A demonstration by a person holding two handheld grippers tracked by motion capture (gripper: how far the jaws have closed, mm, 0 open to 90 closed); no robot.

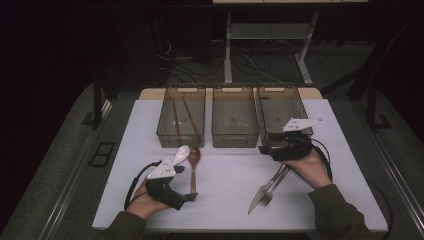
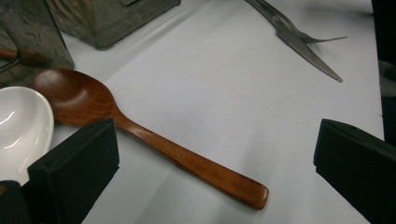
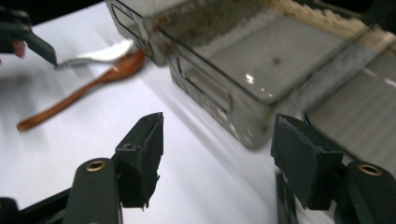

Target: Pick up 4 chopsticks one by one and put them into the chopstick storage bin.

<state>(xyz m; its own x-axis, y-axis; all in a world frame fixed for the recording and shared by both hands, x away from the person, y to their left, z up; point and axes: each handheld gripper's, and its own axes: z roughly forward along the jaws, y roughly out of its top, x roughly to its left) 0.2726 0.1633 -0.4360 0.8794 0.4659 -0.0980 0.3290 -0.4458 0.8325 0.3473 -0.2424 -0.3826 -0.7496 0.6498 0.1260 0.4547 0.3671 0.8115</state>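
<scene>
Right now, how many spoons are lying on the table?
2. A wooden spoon lies in front of the left bin, and a white spoon lies just left of it, partly under the left gripper.

Dim, dark surroundings around a lit white table (image 1: 230, 185); motion blur in the right gripper view.

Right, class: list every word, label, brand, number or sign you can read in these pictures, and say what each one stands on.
None: no readable text in these views.
Wooden spoon: plain, no mark.
White spoon: plain.
Knife and fork: no stamp can be made out.
Three bins: no labels visible; blurred in the right gripper view.
Left gripper and right gripper: plain black jaws, both open.
</scene>
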